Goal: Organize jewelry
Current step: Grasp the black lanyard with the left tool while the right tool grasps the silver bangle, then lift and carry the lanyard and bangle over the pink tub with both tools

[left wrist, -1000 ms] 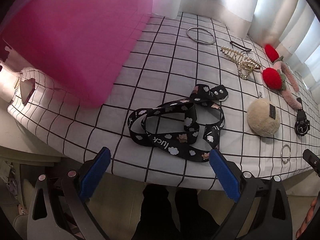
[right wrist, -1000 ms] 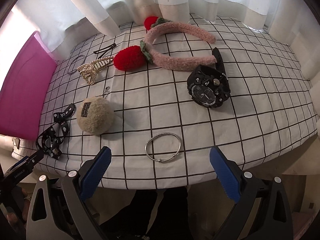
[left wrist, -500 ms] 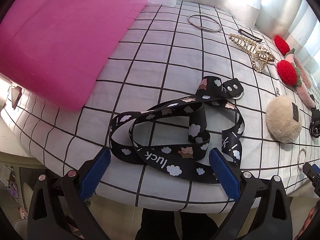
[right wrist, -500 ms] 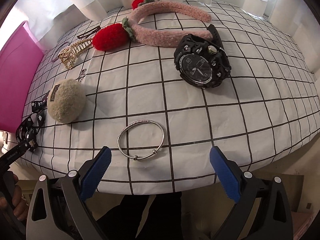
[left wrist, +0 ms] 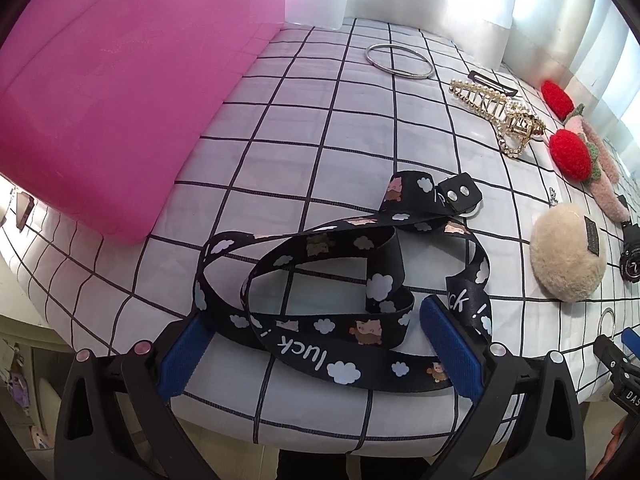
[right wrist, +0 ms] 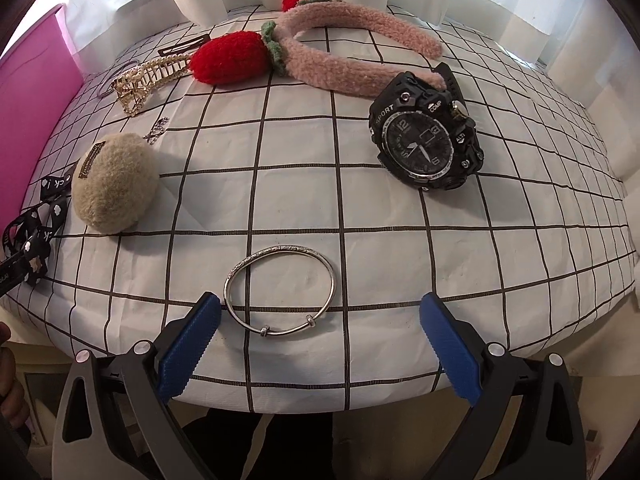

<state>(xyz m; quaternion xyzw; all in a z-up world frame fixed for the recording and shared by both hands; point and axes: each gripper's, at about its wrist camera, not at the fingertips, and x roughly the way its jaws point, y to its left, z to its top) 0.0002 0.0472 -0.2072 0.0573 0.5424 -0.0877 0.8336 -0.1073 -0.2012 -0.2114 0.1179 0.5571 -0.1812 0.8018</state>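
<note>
Lanyard (left wrist: 320, 312) between spread left jaws; bangle (right wrist: 280, 290) between right.

Shiny metal bangle (right wrist: 279, 291), fluffy pompom (right wrist: 114, 188)

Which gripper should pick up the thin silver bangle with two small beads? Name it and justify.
Right. The silver bangle lies just ahead of the open right gripper; the left gripper straddles the black cloud-print lanyard.

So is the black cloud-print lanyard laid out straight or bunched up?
Bunched up: the lanyard lies in overlapping loops on the checked cloth, between the open left hand-held gripper fingers.
</note>
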